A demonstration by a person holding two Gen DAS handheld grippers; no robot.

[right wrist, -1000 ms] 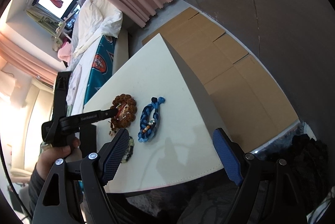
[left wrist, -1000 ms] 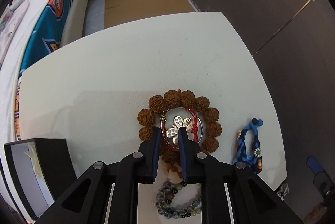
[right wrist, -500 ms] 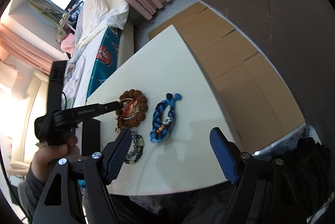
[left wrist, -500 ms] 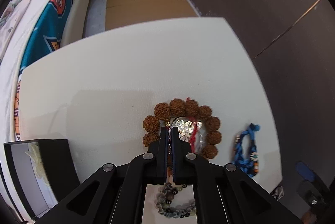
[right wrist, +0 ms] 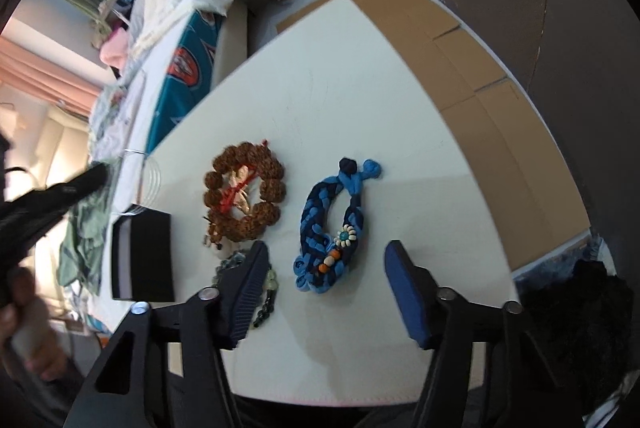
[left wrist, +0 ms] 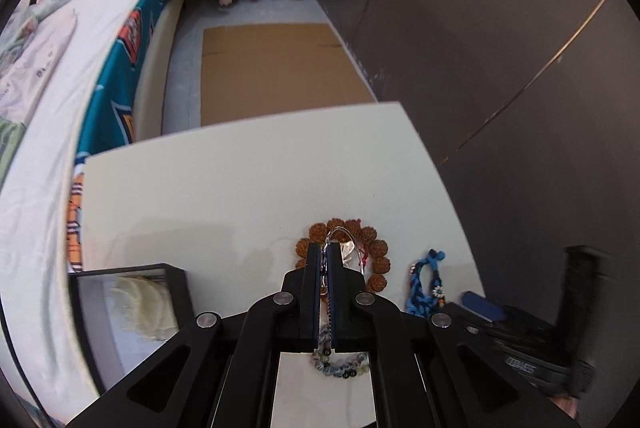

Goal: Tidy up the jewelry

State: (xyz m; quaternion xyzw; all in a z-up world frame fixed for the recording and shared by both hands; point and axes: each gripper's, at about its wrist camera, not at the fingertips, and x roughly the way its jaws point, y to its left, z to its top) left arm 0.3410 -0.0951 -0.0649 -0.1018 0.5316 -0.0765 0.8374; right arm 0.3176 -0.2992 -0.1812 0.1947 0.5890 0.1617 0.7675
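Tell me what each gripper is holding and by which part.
The left gripper is shut on the thin silver wire bangle, pinching its rim. The right gripper, jaws closing, holds nothing; the blue braided bracelet lies untouched below it.

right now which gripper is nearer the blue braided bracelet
Right. The right gripper hovers directly over the blue braided bracelet, jaws closing around its near end without touching. The left gripper is off beside the brown bead bracelet, shut on a thin silver bangle.
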